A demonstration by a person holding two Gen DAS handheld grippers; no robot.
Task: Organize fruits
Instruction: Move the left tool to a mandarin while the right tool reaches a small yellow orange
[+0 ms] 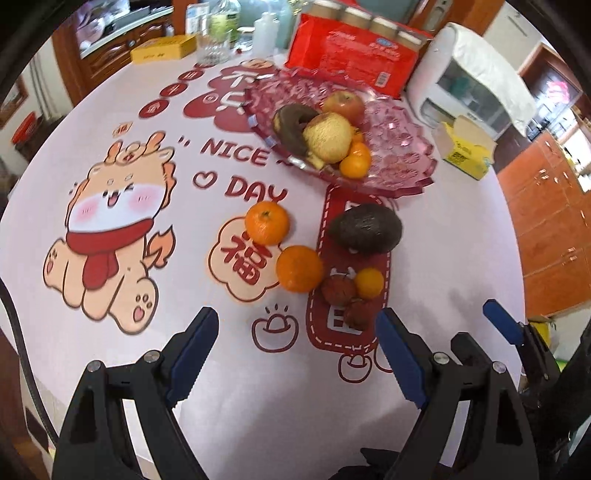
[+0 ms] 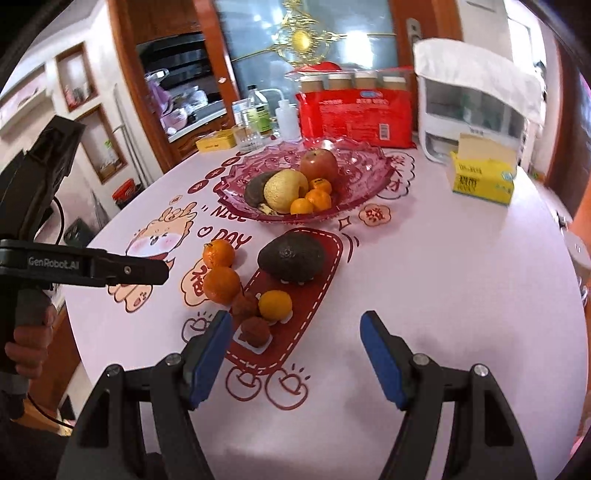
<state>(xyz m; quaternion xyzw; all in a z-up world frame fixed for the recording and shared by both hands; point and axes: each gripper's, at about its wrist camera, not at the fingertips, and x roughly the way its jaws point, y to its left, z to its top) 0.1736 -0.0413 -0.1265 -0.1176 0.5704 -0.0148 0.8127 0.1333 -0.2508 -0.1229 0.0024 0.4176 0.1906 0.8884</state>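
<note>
A pink glass fruit bowl (image 1: 399,147) (image 2: 354,166) holds a red apple (image 1: 343,105), a yellow pear (image 1: 328,136), a dark avocado and small oranges. On the tablecloth in front of it lie a dark avocado (image 1: 365,229) (image 2: 291,256), two mandarins (image 1: 266,223) (image 1: 299,268), a small orange (image 1: 369,282) (image 2: 275,304) and two brown-red lychees (image 1: 338,290) (image 2: 255,330). My left gripper (image 1: 295,328) is open and empty, just short of the loose fruit. My right gripper (image 2: 295,332) is open and empty, near the lychees. The right gripper's blue finger (image 1: 502,319) shows in the left wrist view.
Behind the bowl stand a red snack bag (image 1: 351,55), a white appliance (image 1: 469,88), a yellow tissue box (image 1: 465,151), a yellow flat box (image 1: 162,48) and bottles (image 1: 218,29). The round table's edge curves close on both sides.
</note>
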